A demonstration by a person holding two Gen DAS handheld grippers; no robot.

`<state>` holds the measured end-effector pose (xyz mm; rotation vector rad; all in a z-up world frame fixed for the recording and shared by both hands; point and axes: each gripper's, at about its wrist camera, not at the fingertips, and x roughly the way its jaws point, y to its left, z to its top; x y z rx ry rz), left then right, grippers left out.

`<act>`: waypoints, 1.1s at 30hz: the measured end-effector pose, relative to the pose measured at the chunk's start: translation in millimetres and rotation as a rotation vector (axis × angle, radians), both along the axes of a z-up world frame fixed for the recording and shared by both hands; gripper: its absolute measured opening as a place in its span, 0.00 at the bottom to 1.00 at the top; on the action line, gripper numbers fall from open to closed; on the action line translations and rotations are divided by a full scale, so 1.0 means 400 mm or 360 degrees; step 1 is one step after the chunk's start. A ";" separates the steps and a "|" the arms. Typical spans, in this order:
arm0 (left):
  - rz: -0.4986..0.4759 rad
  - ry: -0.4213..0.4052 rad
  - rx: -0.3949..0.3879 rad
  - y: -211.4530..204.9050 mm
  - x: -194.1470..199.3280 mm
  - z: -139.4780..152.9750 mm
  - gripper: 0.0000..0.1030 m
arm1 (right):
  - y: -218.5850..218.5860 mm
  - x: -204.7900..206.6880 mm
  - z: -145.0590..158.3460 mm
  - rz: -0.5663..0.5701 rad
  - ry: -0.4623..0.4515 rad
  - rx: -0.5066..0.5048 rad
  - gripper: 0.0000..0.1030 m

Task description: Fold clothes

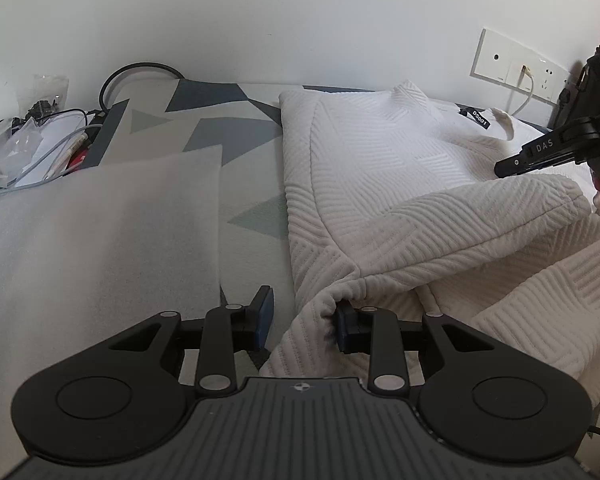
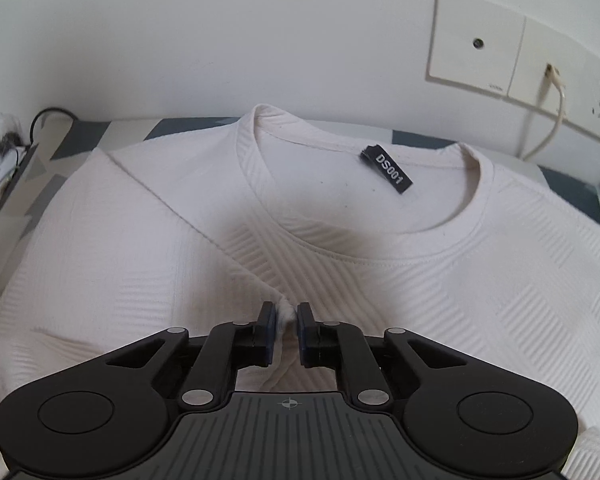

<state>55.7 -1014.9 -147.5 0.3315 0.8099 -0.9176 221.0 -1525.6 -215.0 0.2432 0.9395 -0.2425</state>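
The white ribbed shirt [image 2: 440,280] lies on a patterned tabletop [image 1: 204,120], left side folded over. It looks soft, limp and light; best held at hems or folds. Its neck label [image 2: 389,169] reads DS001. The right gripper [image 2: 287,326], nearly closed, pinches a fold. The left gripper [image 1: 304,320] is wide open, fabric against one finger.

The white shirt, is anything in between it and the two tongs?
No. The white shirt lies bare under both. The left tongs stand open with shirt cloth between them. The right tongs already pinch a small fold.
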 end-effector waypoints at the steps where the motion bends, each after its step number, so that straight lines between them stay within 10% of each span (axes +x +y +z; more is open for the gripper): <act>1: 0.0001 0.0001 0.0000 0.000 0.000 0.000 0.31 | 0.001 -0.001 0.000 0.0004 -0.0001 -0.0001 0.09; 33: 0.0141 0.0036 -0.0035 -0.008 0.008 -0.001 0.31 | -0.005 0.056 0.002 0.0078 -0.0012 -0.0072 0.07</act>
